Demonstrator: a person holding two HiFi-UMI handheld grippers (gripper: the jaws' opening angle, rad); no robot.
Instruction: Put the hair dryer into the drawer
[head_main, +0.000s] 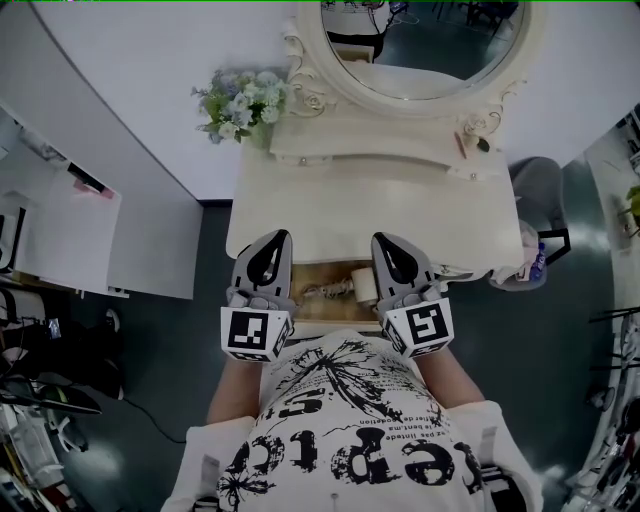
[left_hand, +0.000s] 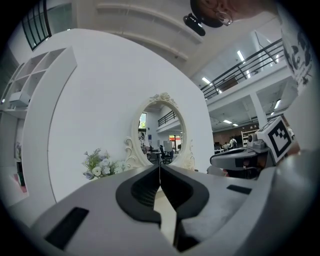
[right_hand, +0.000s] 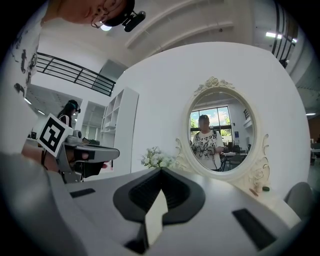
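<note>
A cream hair dryer (head_main: 355, 284) with its coiled cord lies inside the open wooden drawer (head_main: 318, 315) at the front of the white dressing table (head_main: 330, 215). My left gripper (head_main: 271, 240) hovers over the drawer's left end and my right gripper (head_main: 383, 243) over its right end, with the dryer between them. Both point level toward the mirror and both are shut with nothing held. In the left gripper view the closed jaws (left_hand: 160, 168) meet in a thin line. The right gripper (right_hand: 161, 170) is likewise closed in its own view.
An oval mirror (head_main: 420, 45) in an ornate white frame stands at the table's back, with a flower bunch (head_main: 240, 102) at its left. Small items (head_main: 470, 143) lie on the raised shelf. A grey chair (head_main: 540, 185) is at the right, white shelving (head_main: 60, 225) at the left.
</note>
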